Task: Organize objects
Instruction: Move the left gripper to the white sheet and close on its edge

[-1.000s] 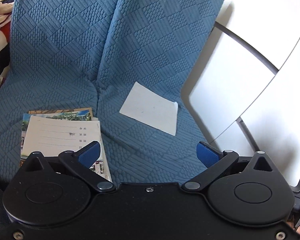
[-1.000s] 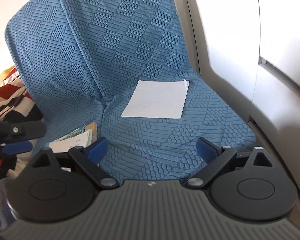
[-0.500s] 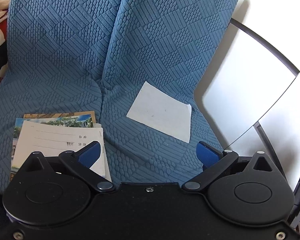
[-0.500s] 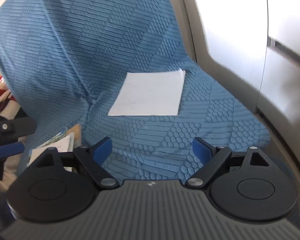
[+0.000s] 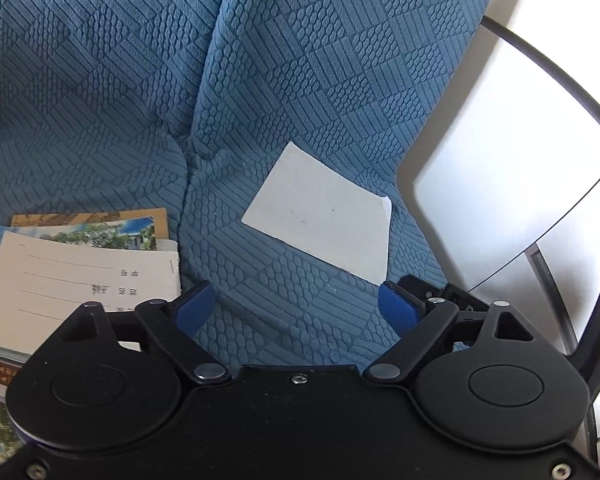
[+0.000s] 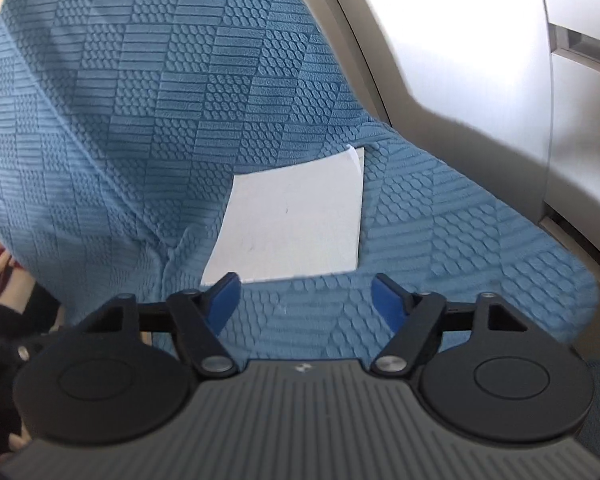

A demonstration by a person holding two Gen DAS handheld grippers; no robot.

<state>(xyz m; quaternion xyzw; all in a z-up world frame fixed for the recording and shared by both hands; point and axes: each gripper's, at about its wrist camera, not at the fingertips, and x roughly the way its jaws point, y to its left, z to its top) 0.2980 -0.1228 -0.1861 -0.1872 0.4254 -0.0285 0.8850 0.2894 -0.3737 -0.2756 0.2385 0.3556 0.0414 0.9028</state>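
Paper point(image 6: 292, 220) ahead; right claw point(image 6: 304, 300) closing, empty.

Left gripper point(image 5: 296, 310) — black two-finger tool with blue pads — points forward and downward; its jaws have just been closing but stand apart, nothing between the pads. Right gripper point(image 6: 306, 302), black with a grey ribbed body and blue pads, is likewise pitched downward — jaws have just been closing, parted, gripping nothing.
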